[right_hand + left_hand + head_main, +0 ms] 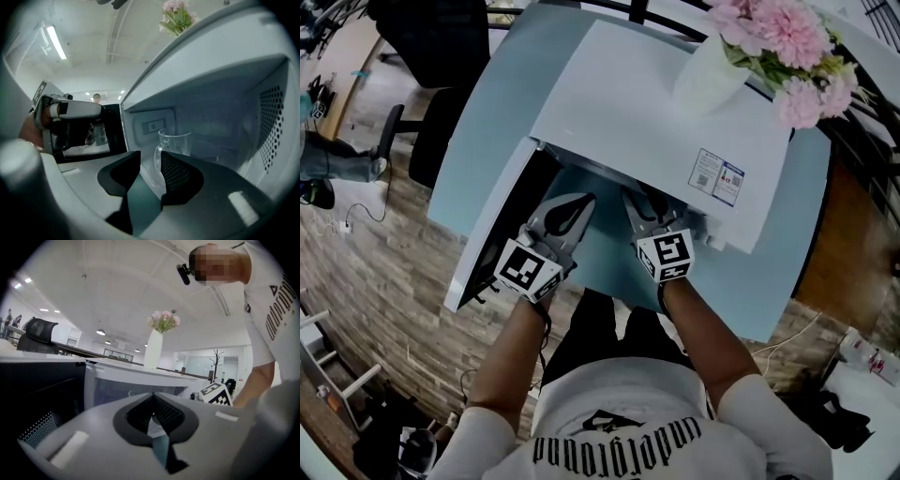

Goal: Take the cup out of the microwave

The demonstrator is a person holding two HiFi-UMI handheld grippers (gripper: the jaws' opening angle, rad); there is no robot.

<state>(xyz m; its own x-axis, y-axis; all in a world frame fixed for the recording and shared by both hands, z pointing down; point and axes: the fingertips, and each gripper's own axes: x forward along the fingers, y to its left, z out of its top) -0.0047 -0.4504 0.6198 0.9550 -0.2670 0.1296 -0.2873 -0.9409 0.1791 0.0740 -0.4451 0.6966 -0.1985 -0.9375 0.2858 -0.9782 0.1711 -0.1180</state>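
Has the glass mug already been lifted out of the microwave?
No, the right gripper view shows the glass mug standing inside the open microwave.

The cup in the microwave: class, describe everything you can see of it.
The cup is a clear glass mug, seemingly empty, its loop handle toward the door. It stands upright inside the open microwave. The right gripper, jaws open, frames the handle without gripping it.

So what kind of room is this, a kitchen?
Probably an open office, not a kitchen. There are black office chairs, ceiling lights and a coat stand, and the microwave just sits on a blue table under a vase of flowers.
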